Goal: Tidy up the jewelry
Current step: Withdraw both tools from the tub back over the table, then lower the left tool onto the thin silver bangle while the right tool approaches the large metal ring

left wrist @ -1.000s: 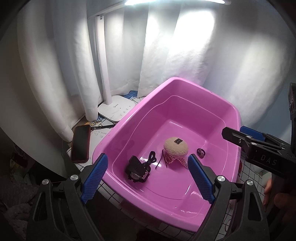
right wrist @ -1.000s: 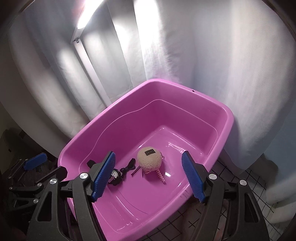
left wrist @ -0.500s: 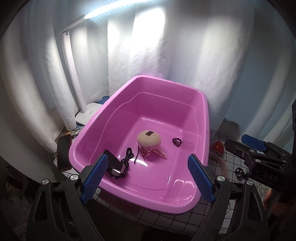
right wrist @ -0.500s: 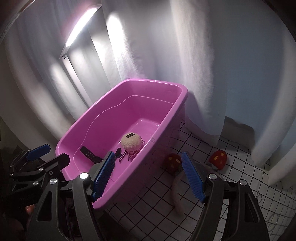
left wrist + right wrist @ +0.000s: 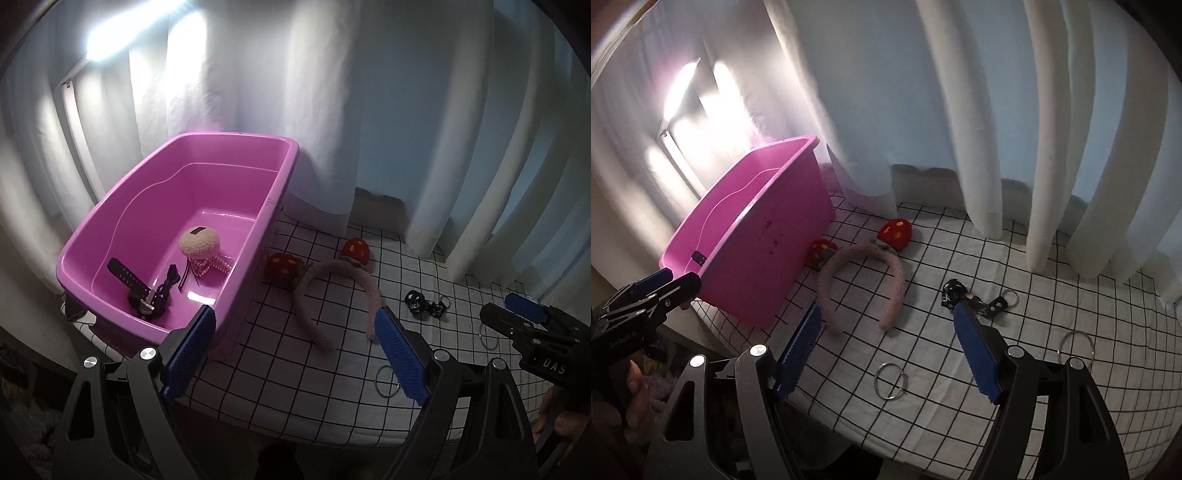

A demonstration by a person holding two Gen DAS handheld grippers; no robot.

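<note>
Both grippers hang over the near edge of the table, jaws apart, nothing between the pads. Left gripper (image 5: 293, 354) sits wide open over the gap between tub and headband. Right gripper (image 5: 886, 350) is also released, a bit narrower, over the cloth near a ring.

Counts, near to far:
- 2 metal rings on the cloth: near ring (image 5: 891, 380) lies between the right gripper's blue pads (image 5: 975, 354) in that view, untouched; second ring (image 5: 1075, 347) is off to the right, well apart from the first.
- 1 black strap with keyring (image 5: 979, 301), just past the right pad, flat on the cloth.
- 1 pink fuzzy headband (image 5: 862, 284), open ends toward the camera, with 2 red mushroom ornaments (image 5: 895, 234) on its far arc. It lies just beside the tub's right wall.
- 1 pink tub (image 5: 271, 192), left of everything else, already holding: 1 black watch (image 5: 135, 284) at the near corner, 1 small black bow-like piece (image 5: 170, 278) next to it, 1 beige plush jellyfish (image 5: 199, 242) mid-floor with pink tentacles. Dark slim item beside the bow, too small to identify.

Surface: white cloth with black grid (image 5: 960, 369) over the table, slightly wrinkled. Behind: white curtains (image 5: 997, 110) hanging in folds down to the cloth, pale blue wall between them. Bright lamp bar (image 5: 136, 33) top left, glare heavy there. A hand (image 5: 635, 384) grips the left tool's handle at the edge of the right view.
</note>
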